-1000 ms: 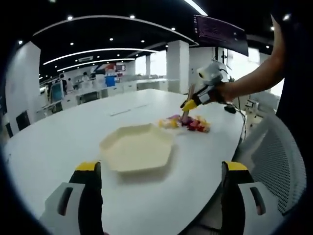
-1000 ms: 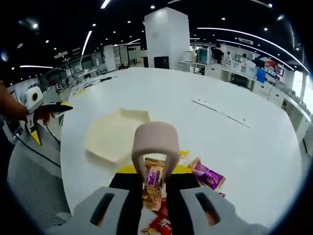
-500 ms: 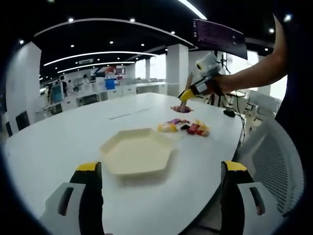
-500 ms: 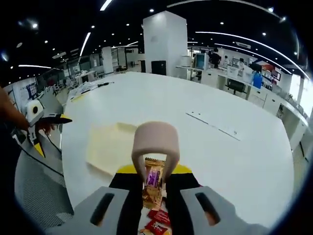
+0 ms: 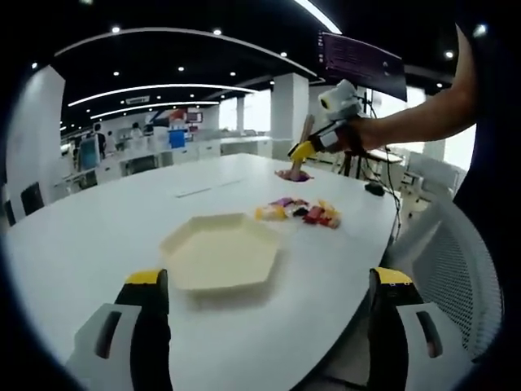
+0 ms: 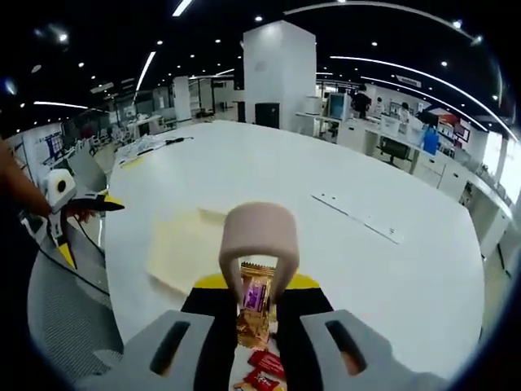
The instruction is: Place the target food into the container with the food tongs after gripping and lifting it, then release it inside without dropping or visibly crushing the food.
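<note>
Bright ceiling strip lights, glaring windows, soft shadows, strong fisheye bending at edges.

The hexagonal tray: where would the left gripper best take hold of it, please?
Probably the hexagonal tray's near rim, approached low from the left gripper's side: it lies flat, and that raised straight edge faces the open jaws.
</note>
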